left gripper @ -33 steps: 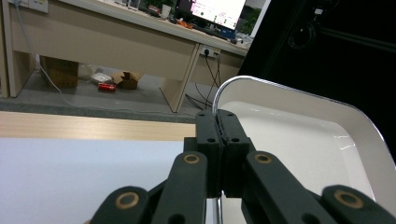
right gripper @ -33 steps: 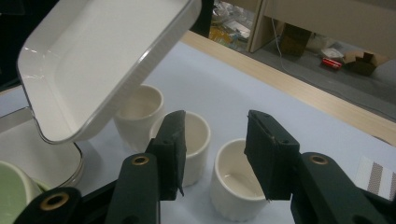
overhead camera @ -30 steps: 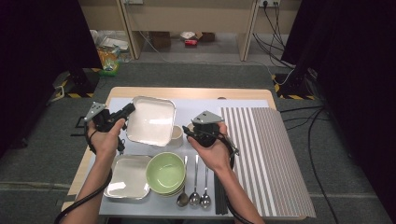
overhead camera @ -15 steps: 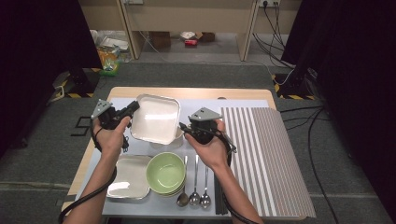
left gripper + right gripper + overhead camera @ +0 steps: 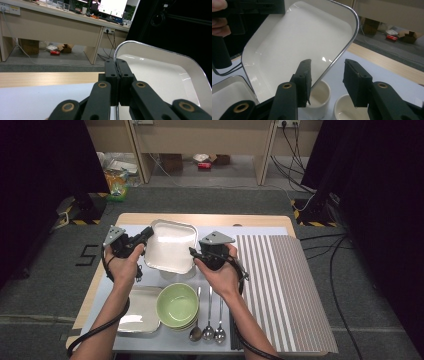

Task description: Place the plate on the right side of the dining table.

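Note:
A white square tray (image 5: 170, 247) is held tilted above the table. My left gripper (image 5: 148, 234) is shut on its left rim; in the left gripper view the jaws (image 5: 116, 67) pinch the thin metal edge of the tray (image 5: 162, 72). My right gripper (image 5: 192, 252) stands open at the tray's right side. In the right gripper view the tray (image 5: 297, 42) rim runs down between the spread jaws of the gripper (image 5: 327, 72), close to the left finger (image 5: 303, 75), with no pad pressing on it.
Two small white cups (image 5: 318, 96) (image 5: 343, 110) stand under the tray. Nearer the person lie a second white tray (image 5: 137, 315), stacked green bowls (image 5: 178, 305) and three spoons (image 5: 207, 320). A striped mat (image 5: 282, 290) covers the table's right part.
The tray and my left gripper have shifted slightly to the right. My right gripper has edged left, up to the tray's right rim.

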Demonstrator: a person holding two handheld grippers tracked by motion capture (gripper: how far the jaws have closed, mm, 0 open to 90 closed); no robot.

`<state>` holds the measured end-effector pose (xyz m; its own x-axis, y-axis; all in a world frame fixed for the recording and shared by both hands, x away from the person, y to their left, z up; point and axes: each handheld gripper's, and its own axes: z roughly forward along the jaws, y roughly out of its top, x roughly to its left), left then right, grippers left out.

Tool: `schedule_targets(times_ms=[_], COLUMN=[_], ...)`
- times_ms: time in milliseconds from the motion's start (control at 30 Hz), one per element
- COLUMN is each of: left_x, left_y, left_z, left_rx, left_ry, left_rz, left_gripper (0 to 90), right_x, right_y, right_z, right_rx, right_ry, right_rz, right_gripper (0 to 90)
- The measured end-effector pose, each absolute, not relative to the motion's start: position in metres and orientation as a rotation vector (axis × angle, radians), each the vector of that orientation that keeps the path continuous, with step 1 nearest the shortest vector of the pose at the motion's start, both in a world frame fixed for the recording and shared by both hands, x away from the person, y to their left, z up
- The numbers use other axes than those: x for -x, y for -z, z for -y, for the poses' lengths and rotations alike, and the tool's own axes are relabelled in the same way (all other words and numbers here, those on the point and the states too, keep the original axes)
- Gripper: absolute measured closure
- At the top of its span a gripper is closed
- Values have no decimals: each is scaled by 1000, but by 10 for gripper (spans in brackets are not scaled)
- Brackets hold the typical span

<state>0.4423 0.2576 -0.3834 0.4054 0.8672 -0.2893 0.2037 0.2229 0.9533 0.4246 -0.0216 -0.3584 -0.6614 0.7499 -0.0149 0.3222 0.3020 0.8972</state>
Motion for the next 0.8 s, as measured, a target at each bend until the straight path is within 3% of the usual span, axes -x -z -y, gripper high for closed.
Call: schedule_targets(times_ms=[467,800], left_x=[-428,-422], left_y=[380,384], left_z=[-241,-232], left_rx=[-1273,-1307], left_ry=[-581,-556], left_rz=[-1042,-1001], left_gripper=[865,842], right_x=[-430,-432], right_y=[354,347], right_z=[34,47], right_rx=[-1157,-1214], right_ry=[-1334,-1366], right_rz=[-2025,-1946], right_gripper=[821,884])
